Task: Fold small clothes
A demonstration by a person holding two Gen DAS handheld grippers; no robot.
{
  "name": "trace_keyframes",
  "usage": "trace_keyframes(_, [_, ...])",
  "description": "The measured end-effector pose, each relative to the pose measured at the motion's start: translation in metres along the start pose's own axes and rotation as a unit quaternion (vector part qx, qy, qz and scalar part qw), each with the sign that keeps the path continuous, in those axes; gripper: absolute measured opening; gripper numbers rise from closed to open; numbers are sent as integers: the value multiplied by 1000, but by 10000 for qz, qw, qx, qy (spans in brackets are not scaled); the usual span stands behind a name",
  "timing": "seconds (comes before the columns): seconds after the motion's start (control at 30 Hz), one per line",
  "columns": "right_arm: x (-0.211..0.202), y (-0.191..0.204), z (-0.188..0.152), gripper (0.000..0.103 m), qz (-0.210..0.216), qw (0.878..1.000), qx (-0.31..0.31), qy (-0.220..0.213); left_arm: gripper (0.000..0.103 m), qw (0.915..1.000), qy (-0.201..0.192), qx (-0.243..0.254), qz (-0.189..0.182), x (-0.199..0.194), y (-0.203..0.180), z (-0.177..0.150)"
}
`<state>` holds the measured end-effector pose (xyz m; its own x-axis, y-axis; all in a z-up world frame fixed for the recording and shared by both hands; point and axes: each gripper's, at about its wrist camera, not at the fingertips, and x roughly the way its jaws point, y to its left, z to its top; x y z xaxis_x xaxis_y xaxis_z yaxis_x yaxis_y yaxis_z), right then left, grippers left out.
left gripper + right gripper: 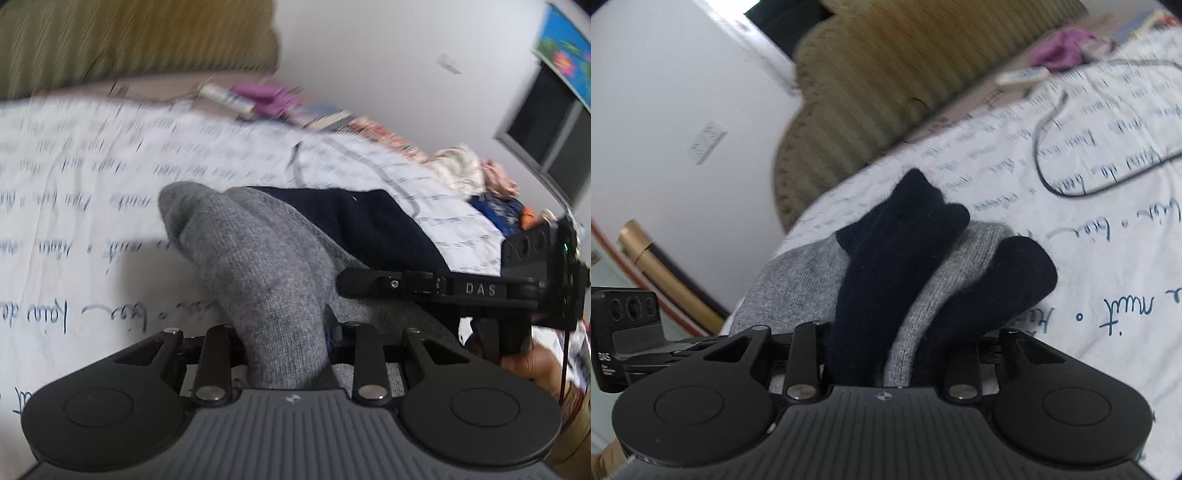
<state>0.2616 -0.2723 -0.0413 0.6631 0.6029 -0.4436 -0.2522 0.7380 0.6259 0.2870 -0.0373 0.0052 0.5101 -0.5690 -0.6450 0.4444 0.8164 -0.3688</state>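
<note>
Bed (92, 184): largest item, covered by a white sheet printed with handwriting, bearing everything else. Headboard or cushion (886, 92), olive, ribbed, at the far end. Garment (258, 266): small knit piece in grey and navy, bunched and raised off the sheet, stretched between the two claws; its long axis runs claw to claw, grey end toward the left, navy end (886, 266) toward the right, so each hand has the end nearer to it. Left claw (288, 354): jaws drawn well in, pinching the grey fabric, which rises straight ahead of it. Right claw (882, 362): jaws likewise drawn in on a thick wad of navy and grey folds; seen from the left wrist view, it lies just beside the left one, across the cloth. Judgement: any fold turns on carrying one end along that axis to the other. Cable (1071, 147): dark loop lying loose on the sheet, well apart. Purple cloth (1060, 48) and assorted clutter along the far edge; blurred.
</note>
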Motion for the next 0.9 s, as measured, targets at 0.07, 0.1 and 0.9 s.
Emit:
trace_keyframes(0.07, [11, -10, -1, 47, -235, 9996, 79, 133, 31, 9996, 191, -225, 33, 11, 12, 0])
trace_keyframes(0.1, [11, -14, -4, 57, -345, 9992, 122, 171, 33, 9992, 229, -321, 48, 13, 16, -2])
trace_keyframes(0.9, [-78, -6, -105, 19, 544, 9920, 762, 850, 18, 9902, 357, -983, -931, -55, 6, -106])
